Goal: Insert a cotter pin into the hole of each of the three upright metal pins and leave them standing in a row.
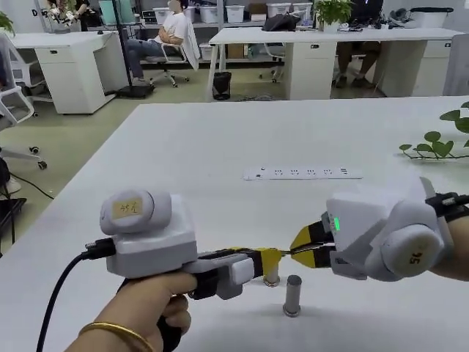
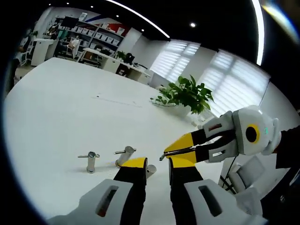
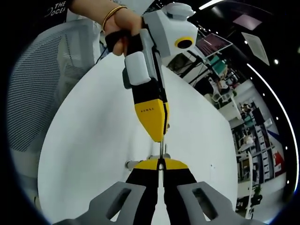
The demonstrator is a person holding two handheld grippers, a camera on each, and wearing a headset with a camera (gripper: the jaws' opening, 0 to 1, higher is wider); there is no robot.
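- Right tongs (image 3: 161, 161): jaws closed flat on the thin steel cotter pin (image 3: 161, 150). Its free end points to 12 o'clock in the right gripper view.
- Left tongs (image 2: 158, 162): jaws partly open and holding nothing. The short grey upright metal pin (image 2: 150, 171) stands in the gap.
- At 9 o'clock from there stand the second grey pin (image 2: 91, 162) and the third grey pin (image 2: 124, 155), each with a cotter already crosswise through it.
- Judgement: the cotter is light, springy and slick, so I pinch it well back from the tip. The metal pin is stiff and tips easily, so I steady its shaft low.
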